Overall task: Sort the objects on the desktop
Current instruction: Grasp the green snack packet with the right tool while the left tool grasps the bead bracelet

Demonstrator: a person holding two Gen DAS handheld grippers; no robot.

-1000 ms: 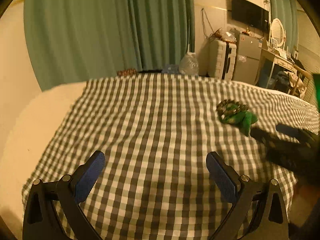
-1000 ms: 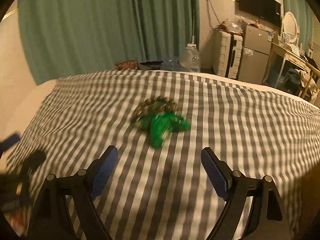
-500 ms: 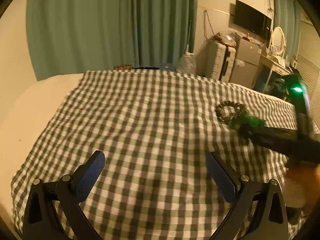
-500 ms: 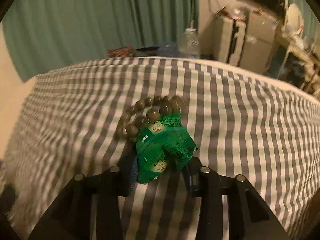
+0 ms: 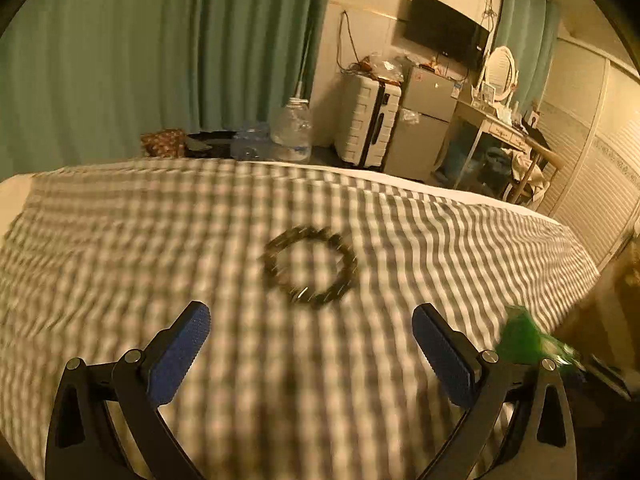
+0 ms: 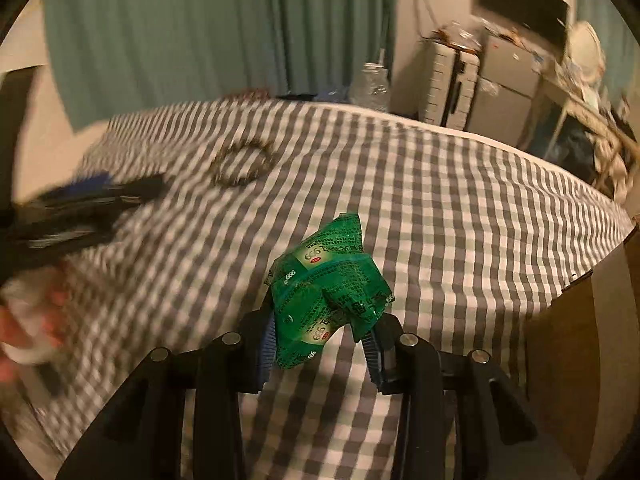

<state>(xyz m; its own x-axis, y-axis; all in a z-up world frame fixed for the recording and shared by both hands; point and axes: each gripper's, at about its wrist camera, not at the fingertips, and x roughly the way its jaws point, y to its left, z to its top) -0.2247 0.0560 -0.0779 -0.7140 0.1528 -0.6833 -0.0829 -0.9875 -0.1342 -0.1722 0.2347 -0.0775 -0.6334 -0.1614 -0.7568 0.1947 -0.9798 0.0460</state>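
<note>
Right tongs [image 6: 320,344] clamped on the crumpled green packets [image 6: 326,296], raised above the checked cloth [image 6: 440,208]. Left tongs [image 5: 310,344] spread wide, empty, just short of the bead bracelet [image 5: 310,266] lying flat on that cloth.

Dark beaded bracelet ring [image 5: 310,267] lies flat on the checked-cloth tabletop [image 5: 160,240], ahead of and between the left tongs' [image 5: 310,354] spread fingers. Crumpled green printed foil packet [image 6: 326,294] sits between the right tongs [image 6: 320,344], above the cloth, right of the bracelet. Clear plastic water bottle [image 5: 292,130] stands behind the tabletop's far edge.
</note>
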